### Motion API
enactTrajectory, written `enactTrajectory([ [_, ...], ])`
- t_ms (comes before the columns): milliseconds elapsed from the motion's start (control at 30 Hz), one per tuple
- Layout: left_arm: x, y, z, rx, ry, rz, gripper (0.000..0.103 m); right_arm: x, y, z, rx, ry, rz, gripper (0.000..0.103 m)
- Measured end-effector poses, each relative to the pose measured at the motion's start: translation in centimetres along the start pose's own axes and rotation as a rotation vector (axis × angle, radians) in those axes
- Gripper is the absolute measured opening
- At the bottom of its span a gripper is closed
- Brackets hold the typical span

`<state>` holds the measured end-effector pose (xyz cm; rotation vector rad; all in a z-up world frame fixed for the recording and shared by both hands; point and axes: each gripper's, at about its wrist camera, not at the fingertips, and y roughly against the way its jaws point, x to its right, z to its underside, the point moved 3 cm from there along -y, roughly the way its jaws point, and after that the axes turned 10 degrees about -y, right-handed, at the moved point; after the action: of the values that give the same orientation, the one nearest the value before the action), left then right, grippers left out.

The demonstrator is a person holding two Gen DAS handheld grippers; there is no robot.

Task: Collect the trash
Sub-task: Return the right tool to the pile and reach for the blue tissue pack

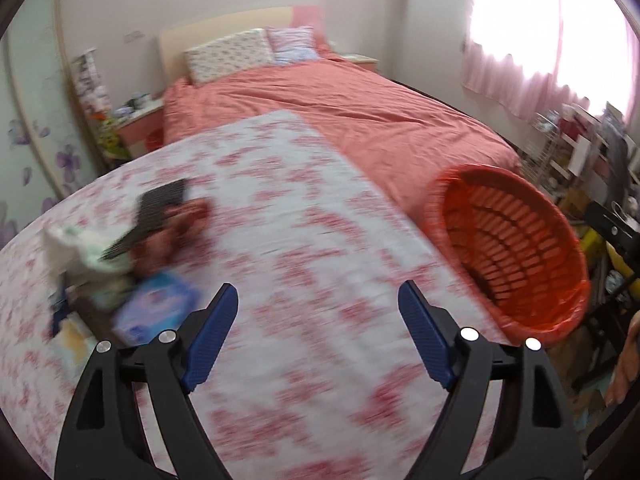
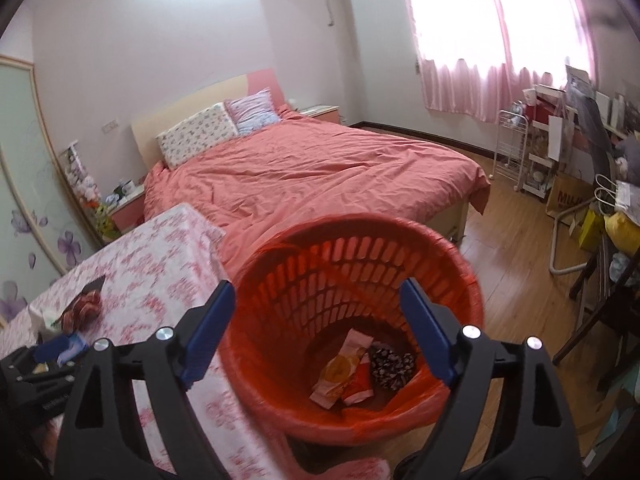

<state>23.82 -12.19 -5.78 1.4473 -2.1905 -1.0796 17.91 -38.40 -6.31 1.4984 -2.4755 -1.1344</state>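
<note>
Up front in the left wrist view, the left gripper [image 1: 318, 308] is hanging spread and empty over the table [image 1: 280, 240], blurred trash pile [image 1: 132, 256] beside it. Right view: right gripper [image 2: 318, 308], apart, is hovering over the bin [image 2: 288, 360] holding wrappers [image 2: 344, 368].

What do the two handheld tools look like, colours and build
Both match. The left tool and the right tool have curved black plastic arms with slot cutouts, round silver pivot pins, and two blue ribbed fingers angled outward. No cables or sleeves show.
</note>
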Motion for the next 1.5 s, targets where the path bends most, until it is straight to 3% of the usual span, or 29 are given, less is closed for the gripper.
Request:
enactTrajectory([
  [200,-7.1,2.0,3.0,0.015,0.114,-0.141,0.084,-4.5,0.1,2.9,-0.05,0.079,-0.041,0.083],
  [267,-10.1,2.5,4.3,0.016,0.156,-0.221,0.087,-6.4,0.1,4.2,-0.068,0.114,-0.06,0.083],
  [400,-15.3,2.1,6.5,-0.021,0.258,-0.306,0.087,-9.9,0.1,6.3,-0.1,0.161,-0.1,0.083],
  [700,-19.7,-0.7,8.4,-0.079,0.422,-0.249,0.086,-16.6,-0.3,10.4,-0.159,0.273,-0.155,0.083],
  [933,-21.1,-1.5,9.4,-0.102,0.455,-0.23,0.064,-19.8,-0.5,12.4,-0.176,0.334,-0.176,0.083],
  [1267,-24.2,0.1,13.3,-0.138,0.467,-0.269,0.063,-25.7,-2.3,15.2,-0.249,0.367,-0.237,0.083],
  [1500,-24.5,0.6,14.0,-0.126,0.458,-0.265,0.064,-30.2,-5.2,16.2,-0.345,0.274,-0.236,0.083],
])
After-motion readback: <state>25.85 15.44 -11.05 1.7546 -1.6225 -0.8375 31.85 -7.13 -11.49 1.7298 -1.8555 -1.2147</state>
